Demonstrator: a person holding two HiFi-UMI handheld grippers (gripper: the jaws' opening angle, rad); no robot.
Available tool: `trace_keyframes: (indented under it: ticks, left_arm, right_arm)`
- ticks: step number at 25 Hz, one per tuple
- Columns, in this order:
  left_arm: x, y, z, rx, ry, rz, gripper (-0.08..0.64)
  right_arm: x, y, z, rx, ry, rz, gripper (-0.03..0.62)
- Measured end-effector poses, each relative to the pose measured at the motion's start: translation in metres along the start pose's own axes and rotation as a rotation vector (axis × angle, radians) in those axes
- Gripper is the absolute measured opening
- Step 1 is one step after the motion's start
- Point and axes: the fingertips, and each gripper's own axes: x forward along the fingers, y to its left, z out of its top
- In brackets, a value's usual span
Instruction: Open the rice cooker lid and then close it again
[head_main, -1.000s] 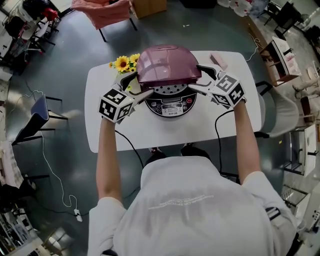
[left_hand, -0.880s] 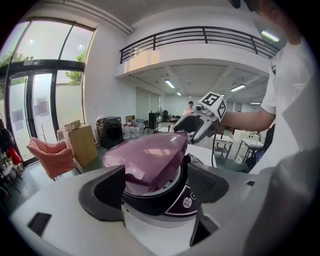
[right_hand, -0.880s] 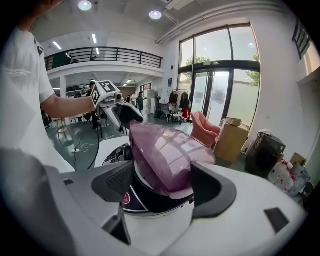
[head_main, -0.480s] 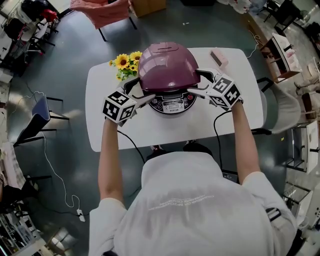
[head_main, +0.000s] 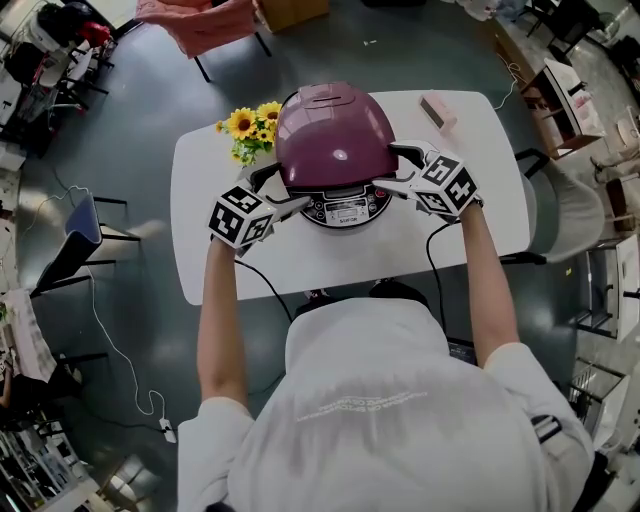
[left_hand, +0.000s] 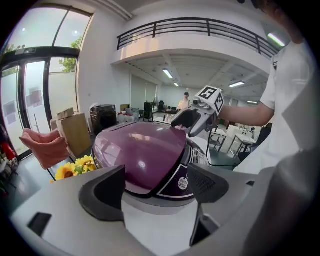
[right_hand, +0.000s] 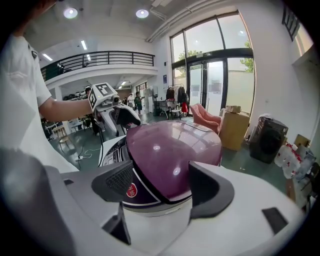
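Observation:
The rice cooker (head_main: 335, 140) stands mid-table with its purple lid (left_hand: 145, 155) down on the body; the control panel (head_main: 345, 208) faces me. My left gripper (head_main: 280, 185) is open at the cooker's left side, its jaws spread on either side of the lid's lower edge and holding nothing. At the right side my right gripper (head_main: 395, 168) is open in the same way. The left gripper view shows my left gripper (left_hand: 155, 187) framing the lid, with the right gripper (left_hand: 192, 120) beyond. In the right gripper view my right gripper (right_hand: 162, 187) frames the lid (right_hand: 172, 150), and the left gripper (right_hand: 117, 115) shows opposite.
Yellow sunflowers (head_main: 250, 125) lie just left of the cooker on the white table (head_main: 250, 260). A small pink box (head_main: 437, 110) sits at the back right. A pink chair (head_main: 205, 25) stands beyond the table, a grey chair (head_main: 560, 215) to its right. Black cables hang off the front edge.
The lid has swung down from raised to resting on the body, hiding the inner plate. Both grippers stayed at the cooker's sides and shifted slightly with it.

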Motion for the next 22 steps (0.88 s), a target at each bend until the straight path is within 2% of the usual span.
trace_keyframes:
  ticks: [3, 6, 9, 12, 16, 17, 22]
  left_arm:
    - [0.006, -0.001, -0.009, -0.023, 0.020, -0.009, 0.393]
    - [0.007, 0.001, -0.008, -0.070, -0.013, -0.009, 0.391]
    - [0.003, 0.008, -0.003, -0.186, -0.096, 0.009, 0.382]
    - [-0.001, 0.019, 0.000, -0.274, -0.165, 0.056, 0.304]
    - [0.000, 0.022, -0.002, -0.249, -0.176, 0.134, 0.266]
    - [0.001, 0.022, -0.003, -0.241, -0.181, 0.157, 0.261]
    - [0.002, 0.022, -0.006, -0.233, -0.219, 0.205, 0.262]
  right_arm:
    - [0.007, 0.003, -0.010, 0.001, 0.032, 0.006, 0.359]
    - [0.007, -0.001, -0.011, 0.017, 0.024, -0.005, 0.327]
    - [0.006, -0.003, -0.009, 0.050, 0.006, -0.002, 0.310]
    - [0.004, -0.007, -0.007, 0.088, -0.014, -0.010, 0.296]
    - [0.002, -0.017, -0.006, 0.214, -0.072, -0.048, 0.225]
    - [0.002, -0.018, -0.006, 0.236, -0.078, -0.052, 0.224]
    - [0.005, -0.014, -0.007, 0.195, -0.069, -0.111, 0.241]
